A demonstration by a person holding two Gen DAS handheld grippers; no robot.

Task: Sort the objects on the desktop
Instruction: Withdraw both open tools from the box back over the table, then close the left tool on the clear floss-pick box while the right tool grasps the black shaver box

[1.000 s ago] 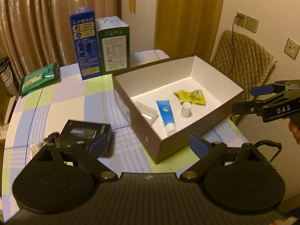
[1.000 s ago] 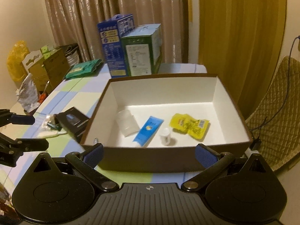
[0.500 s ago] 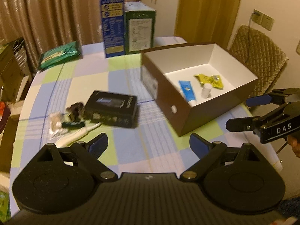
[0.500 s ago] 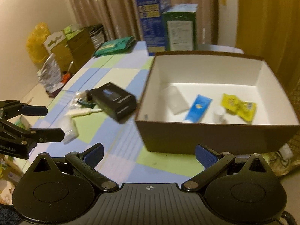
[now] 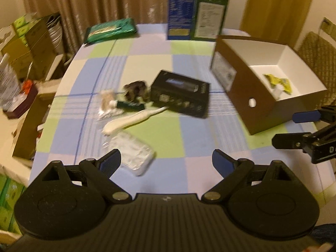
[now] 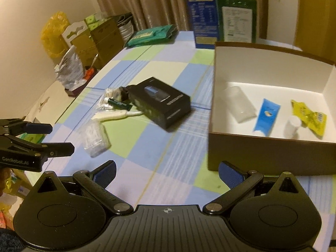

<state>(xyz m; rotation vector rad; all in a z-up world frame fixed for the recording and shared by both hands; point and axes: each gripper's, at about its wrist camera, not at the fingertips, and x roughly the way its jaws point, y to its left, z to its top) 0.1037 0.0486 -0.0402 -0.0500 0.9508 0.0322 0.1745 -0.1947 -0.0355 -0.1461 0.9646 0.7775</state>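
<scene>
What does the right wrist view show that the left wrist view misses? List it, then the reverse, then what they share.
Only the right wrist view shows the blue tube, the clear container and the small white bottle inside the brown box, plus a yellow bag by the wall.

Only the left wrist view shows the quilted chair behind the box.

Both show the black box, the white handled tool, the clear plastic packet, the yellow packet, the green pouch, the two tall cartons, and both open grippers: left gripper, right gripper.
</scene>
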